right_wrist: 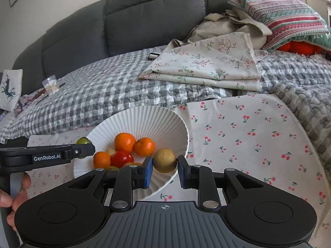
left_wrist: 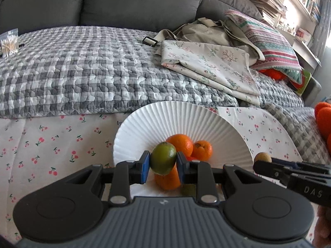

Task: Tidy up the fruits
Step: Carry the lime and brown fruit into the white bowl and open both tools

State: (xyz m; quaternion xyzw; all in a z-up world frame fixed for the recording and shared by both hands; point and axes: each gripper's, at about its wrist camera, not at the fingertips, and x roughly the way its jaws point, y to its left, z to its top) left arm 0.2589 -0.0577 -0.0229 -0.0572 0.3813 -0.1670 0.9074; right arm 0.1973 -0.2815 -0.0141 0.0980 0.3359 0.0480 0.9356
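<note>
My left gripper [left_wrist: 163, 163] is shut on a green lime [left_wrist: 163, 158], held just above the white ribbed bowl [left_wrist: 165, 115]. Several oranges [left_wrist: 180, 143] lie in the bowl below it. My right gripper [right_wrist: 165, 163] is shut on a tan round fruit [right_wrist: 164, 160] over the bowl's [right_wrist: 144, 117] right rim. In the right wrist view the bowl holds oranges [right_wrist: 124, 141], a red fruit [right_wrist: 121, 158] and a small green one. The left gripper [right_wrist: 82, 150] with its lime [right_wrist: 83, 140] shows at the bowl's left side. The right gripper [left_wrist: 263, 161] and tan fruit [left_wrist: 262, 157] appear at right.
The bowl stands on a cherry-print cloth [right_wrist: 238, 134] over a grey checked quilt [left_wrist: 82, 66]. Folded floral fabric [left_wrist: 209, 64], a striped pillow [left_wrist: 266, 39] and a grey sofa back [left_wrist: 124, 0] lie behind. A hand [right_wrist: 14, 196] grips the left tool.
</note>
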